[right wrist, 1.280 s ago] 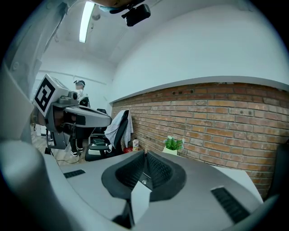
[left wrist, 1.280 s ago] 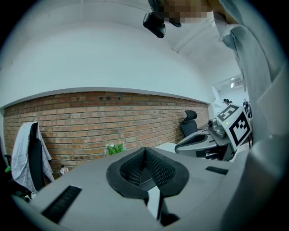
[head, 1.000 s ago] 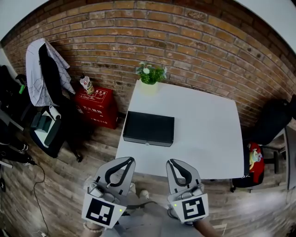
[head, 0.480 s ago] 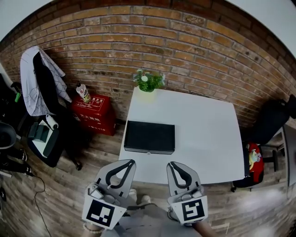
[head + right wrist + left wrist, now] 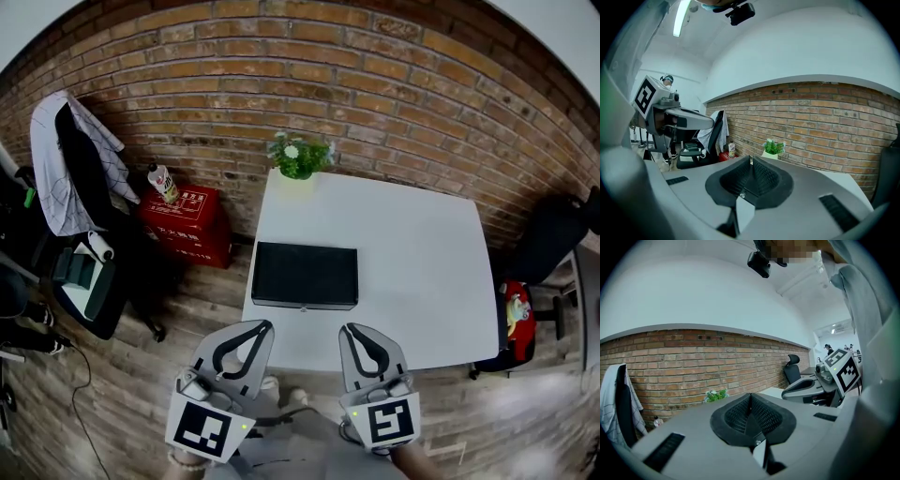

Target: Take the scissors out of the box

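Far to the left of the black box stands an office chair with a light shirt thrown over its back. Nearer to the box, on the floor against the brick wall, there is a red crate with a bottle on top. These seem only stored there and have no part in the task. The left gripper hangs in the air in front of the box, on the person's side and short of the table edge. Its jaws are pressed fully together with nothing between them. I judge this is a neutral posture for the approach, because nothing is yet within reach to grasp. The box itself lies flat near the front left corner of the white table and it is closed, so the scissors show in no view. By the task they should be inside it, but this I cannot confirm. A small pale catch sits in the middle of the box's front side and faces the person, probably so that the box opens from there. Behind the box, at the table's far edge by the wall, stands a potted plant, well out of the working way. The right gripper is in front of the box too, a little to its right, also closed tight and empty. Both grippers point toward the box, one on each side, which suits a two-handed opening. Far to the right of the box, past the table, a black chair stands aside.
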